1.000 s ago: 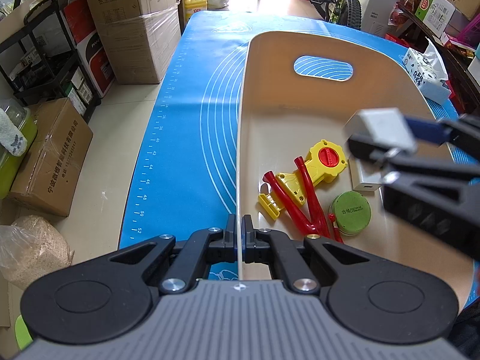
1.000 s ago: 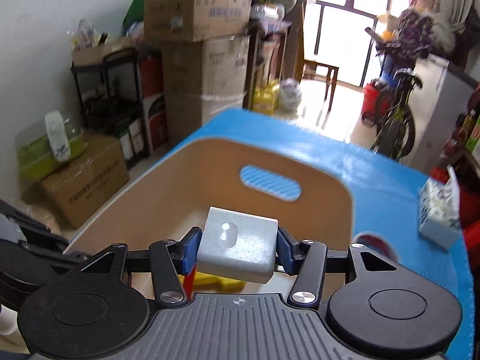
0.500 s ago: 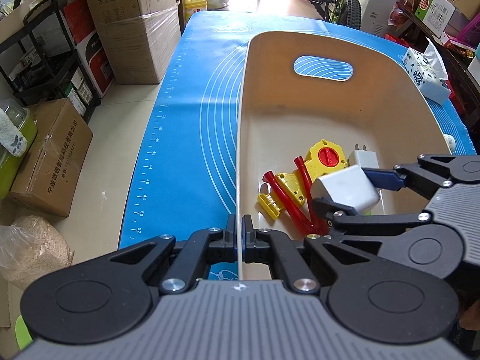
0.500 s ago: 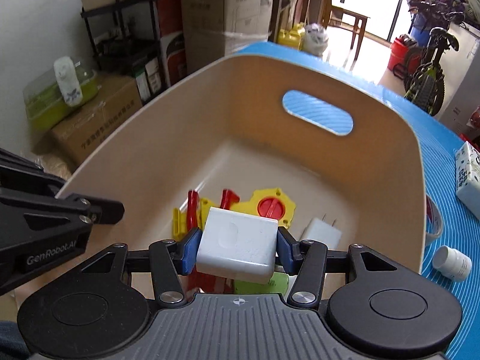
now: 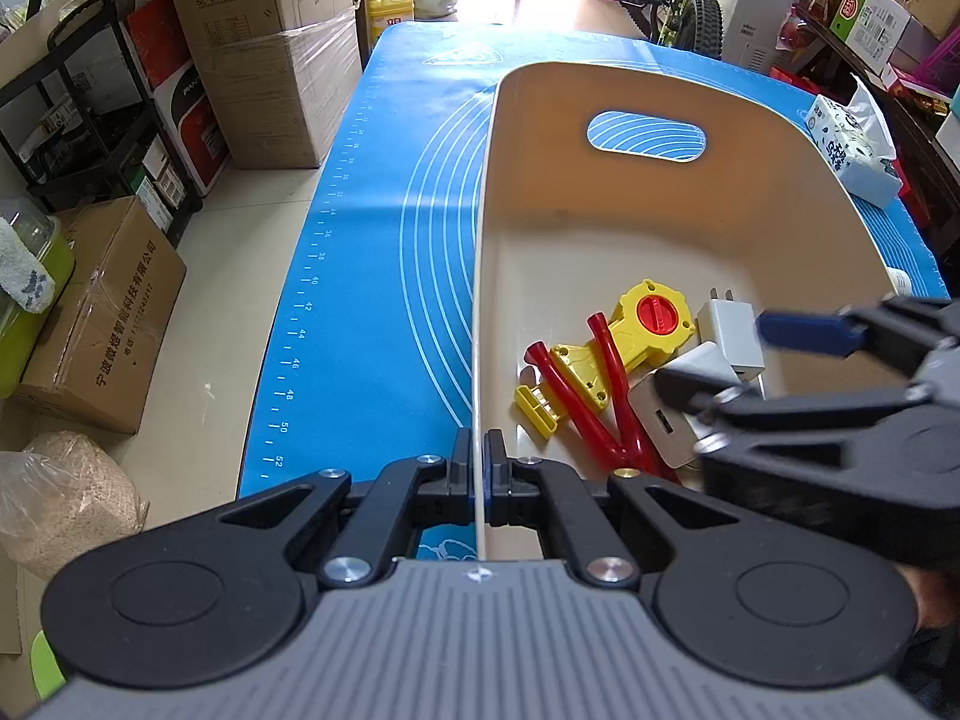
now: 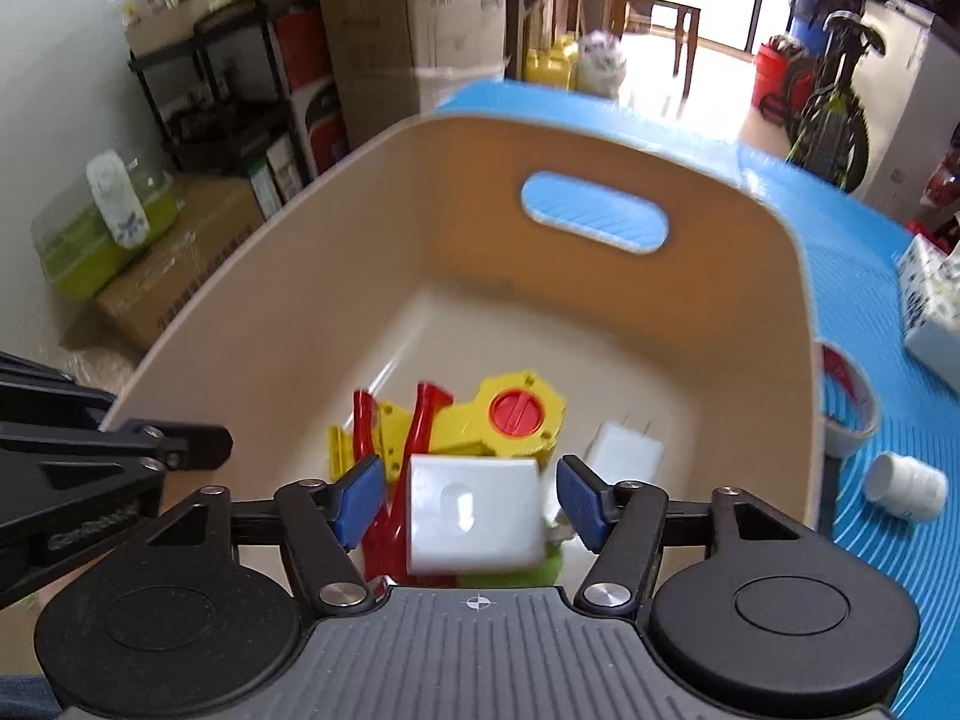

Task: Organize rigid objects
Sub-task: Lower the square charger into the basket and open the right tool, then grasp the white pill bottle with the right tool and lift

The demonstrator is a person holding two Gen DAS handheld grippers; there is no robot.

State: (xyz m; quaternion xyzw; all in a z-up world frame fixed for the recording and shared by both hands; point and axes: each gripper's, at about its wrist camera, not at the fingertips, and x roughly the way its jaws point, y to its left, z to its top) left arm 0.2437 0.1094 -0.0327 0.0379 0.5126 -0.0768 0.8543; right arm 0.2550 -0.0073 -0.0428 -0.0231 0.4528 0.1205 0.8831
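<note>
A beige bin (image 5: 600, 228) stands on the blue mat (image 5: 390, 240). My left gripper (image 5: 479, 468) is shut on the bin's near rim. My right gripper (image 6: 471, 495) hangs inside the bin with its jaws opening. A white charger block (image 6: 474, 516) lies between the blue pads (image 6: 360, 498) with a gap on each side, so it is not pressed. In the left wrist view this block (image 5: 678, 420) sits low beside the right gripper (image 5: 744, 360). On the bin floor lie a yellow and red toy (image 5: 654, 318), red tongs (image 5: 600, 384) and a small white plug adapter (image 5: 729, 336).
To the right of the bin on the mat are a tissue pack (image 6: 936, 300), a white bottle (image 6: 906, 486) on its side and a tape roll (image 6: 846, 396). Cardboard boxes (image 5: 102, 324) and a shelf rack stand on the floor to the left.
The right gripper came down into the bin with the white charger block. Its jaws then spread, and the block now sits free between the pads. The left gripper kept its hold.
</note>
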